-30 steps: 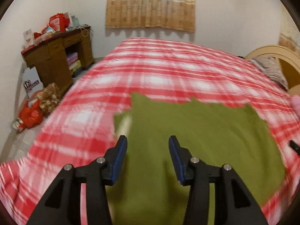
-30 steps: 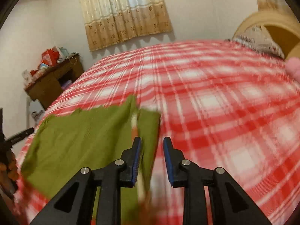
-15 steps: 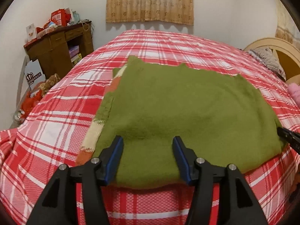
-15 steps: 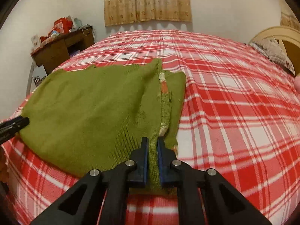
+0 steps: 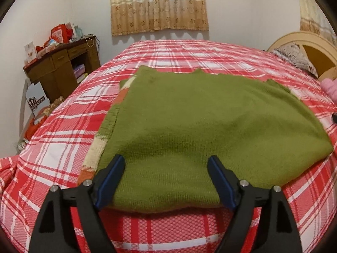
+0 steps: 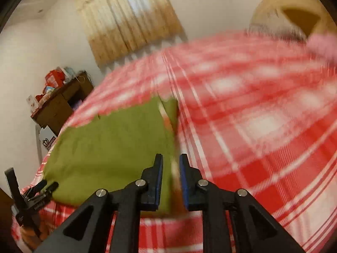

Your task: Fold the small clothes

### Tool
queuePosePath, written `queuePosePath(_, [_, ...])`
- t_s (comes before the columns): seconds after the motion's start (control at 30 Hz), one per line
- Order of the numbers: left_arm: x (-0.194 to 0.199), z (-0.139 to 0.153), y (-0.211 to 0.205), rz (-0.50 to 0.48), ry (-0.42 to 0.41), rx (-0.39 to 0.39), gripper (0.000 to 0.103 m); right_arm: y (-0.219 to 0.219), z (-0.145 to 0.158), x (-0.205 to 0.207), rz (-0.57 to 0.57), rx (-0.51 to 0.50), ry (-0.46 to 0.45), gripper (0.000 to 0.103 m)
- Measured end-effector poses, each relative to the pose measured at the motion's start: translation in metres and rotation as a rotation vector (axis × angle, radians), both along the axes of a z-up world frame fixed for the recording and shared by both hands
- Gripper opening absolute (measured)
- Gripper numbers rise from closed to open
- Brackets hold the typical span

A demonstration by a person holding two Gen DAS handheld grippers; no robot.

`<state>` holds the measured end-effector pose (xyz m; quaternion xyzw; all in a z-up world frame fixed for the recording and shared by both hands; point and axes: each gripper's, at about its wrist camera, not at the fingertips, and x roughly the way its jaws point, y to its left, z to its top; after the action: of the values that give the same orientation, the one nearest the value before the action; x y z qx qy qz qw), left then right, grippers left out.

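Sweater (image 5: 206, 126) now lies flat on the plaid bedspread (image 5: 63, 147), where a second ago it was bunched up mid-swing; folded over once, near fold edge at the bed's front edge, striped band (image 5: 95, 147) peeking out along its left side; left gripper (image 5: 166, 181) jaws are opening wide and straddle the near edge — pads clear of the cloth, nothing held; right gripper (image 6: 170, 181) jaws are narrow and opening, with the sweater's right edge and its striped trim between them; view is motion-blurred, pads don't look pressed on it, so I read it as released

Judgement: one fold laid, release in progress; to do it well — open fully before pulling back so the knit doesn't drag or snag on the pads; then flatten the top layer, square the striped edge with the layer below, and take the next fold from the corners; wooden desk (image 5: 61, 67) and curtain (image 5: 160, 4) well clear
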<state>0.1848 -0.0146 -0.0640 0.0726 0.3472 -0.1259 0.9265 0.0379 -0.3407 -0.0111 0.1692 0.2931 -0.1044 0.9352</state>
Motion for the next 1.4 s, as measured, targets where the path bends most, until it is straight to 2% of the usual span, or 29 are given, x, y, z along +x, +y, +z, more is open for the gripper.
queuePosePath(0.07, [-0.001,-0.001,-0.001,0.003,-0.005,0.010,0.084,0.024,0.007,0.014,0.082,-0.067,0.006,0.016])
queuePosePath(0.17, [-0.003,-0.002,-0.001,0.004,-0.003,0.001,0.085,0.059,-0.003,0.036,0.204,-0.109,0.042,0.016])
queuePosePath(0.3, [-0.003,-0.003,0.001,0.010,0.003,0.004,0.090,0.079,-0.036,0.061,0.240,-0.121,0.130,0.017])
queuePosePath(0.33, [-0.003,-0.004,0.001,0.013,0.005,0.003,0.091,0.082,-0.046,0.062,0.240,-0.135,0.131,0.017])
queuePosePath(0.4, [-0.002,-0.003,0.003,0.012,0.008,-0.015,0.092,0.078,-0.045,0.056,0.242,-0.118,0.100,0.018])
queuePosePath(0.5, [-0.003,0.000,0.012,0.037,0.025,-0.069,0.092,0.073,-0.047,0.057,0.246,-0.082,0.090,0.018])
queuePosePath(0.63, [-0.020,0.007,0.043,0.158,0.051,-0.215,0.092,0.071,-0.049,0.058,0.249,-0.078,0.083,0.019])
queuePosePath(0.67, [-0.026,0.008,0.050,0.199,0.056,-0.230,0.092,0.072,-0.049,0.058,0.249,-0.080,0.082,0.019])
queuePosePath(0.73, [-0.035,0.008,0.057,0.264,0.064,-0.210,0.092,0.072,-0.049,0.056,0.251,-0.083,0.080,0.021])
queuePosePath(0.8, [-0.040,0.009,0.060,0.275,0.067,-0.210,0.091,0.072,-0.049,0.055,0.256,-0.079,0.077,0.023])
queuePosePath(0.87, [-0.040,0.009,0.063,0.265,0.082,-0.270,0.091,0.071,-0.049,0.054,0.260,-0.073,0.073,0.024])
queuePosePath(0.97, [-0.027,-0.005,0.059,0.245,0.190,-0.404,0.092,0.072,-0.049,0.053,0.261,-0.076,0.072,0.024])
queuePosePath(1.03, [-0.028,-0.003,0.051,0.265,0.143,-0.410,0.092,0.072,-0.049,0.053,0.262,-0.078,0.072,0.024])
queuePosePath(1.13, [-0.008,-0.001,0.035,0.241,0.150,-0.419,0.092,0.073,-0.049,0.052,0.263,-0.072,0.070,0.025])
queuePosePath(1.27, [0.027,0.003,0.028,0.262,0.155,-0.483,0.092,0.073,-0.049,0.052,0.265,-0.067,0.068,0.025])
queuePosePath(1.4, [0.038,0.000,0.040,0.301,0.155,-0.579,0.092,0.077,-0.048,0.052,0.260,-0.097,0.076,0.025])
